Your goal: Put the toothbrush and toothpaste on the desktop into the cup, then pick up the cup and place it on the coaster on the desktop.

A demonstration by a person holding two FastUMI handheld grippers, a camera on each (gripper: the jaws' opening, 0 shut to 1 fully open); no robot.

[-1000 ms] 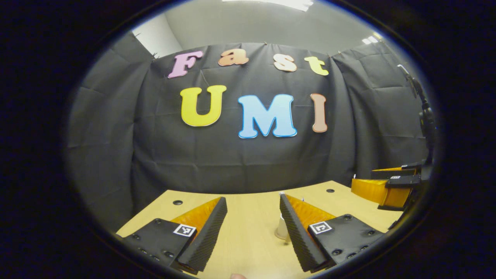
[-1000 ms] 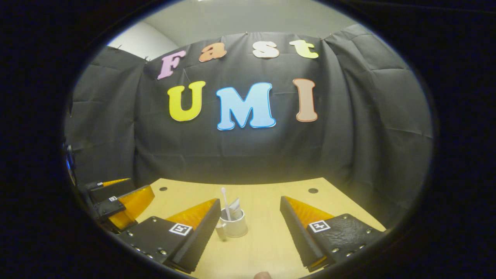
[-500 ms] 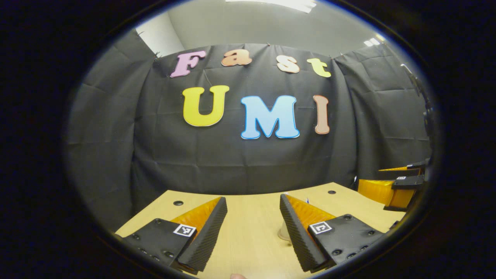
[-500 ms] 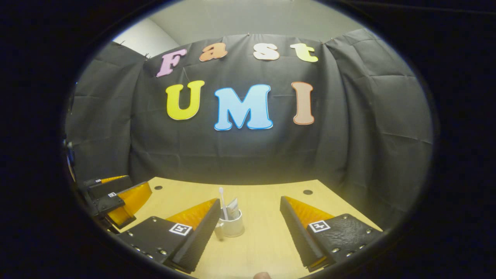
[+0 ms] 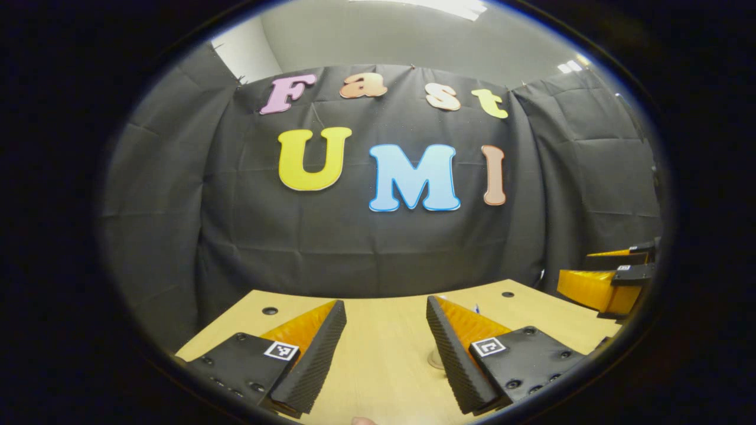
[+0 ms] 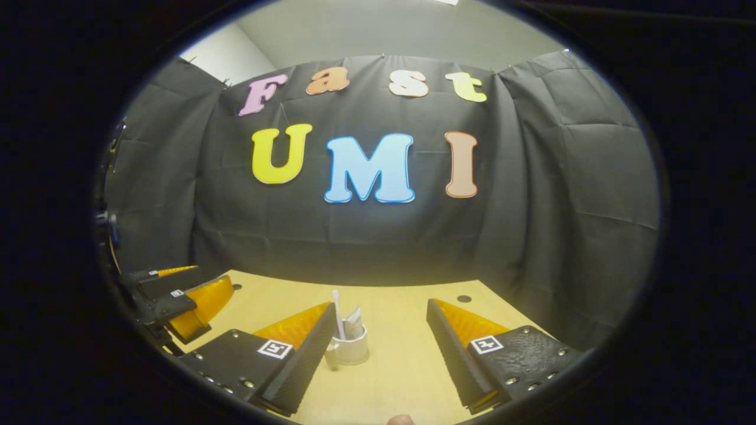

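Observation:
A white cup (image 6: 352, 349) stands upright on the wooden table (image 6: 401, 360), with a white toothbrush (image 6: 337, 311) and a toothpaste tube (image 6: 354, 321) sticking out of it. My right gripper (image 6: 380, 304) is open, short of the cup, which sits just inside its left finger (image 6: 307, 348). In the left gripper view my left gripper (image 5: 385, 302) is open with nothing between its fingers. A pale round base (image 5: 436, 359) peeks out beside its right finger; I cannot tell whether that is the cup or a coaster.
The booth's black cloth wall closes off the table's far edge. Small round holes (image 5: 270, 310) (image 6: 464, 298) mark the tabletop near that edge. The right gripper (image 5: 608, 282) hangs at the far right of the left gripper view, the left gripper (image 6: 183, 298) at the far left of the right gripper view.
Both grippers have drawn back from the cup and stayed open. The cup looks smaller in the right gripper view and is more hidden behind the finger in the left gripper view.

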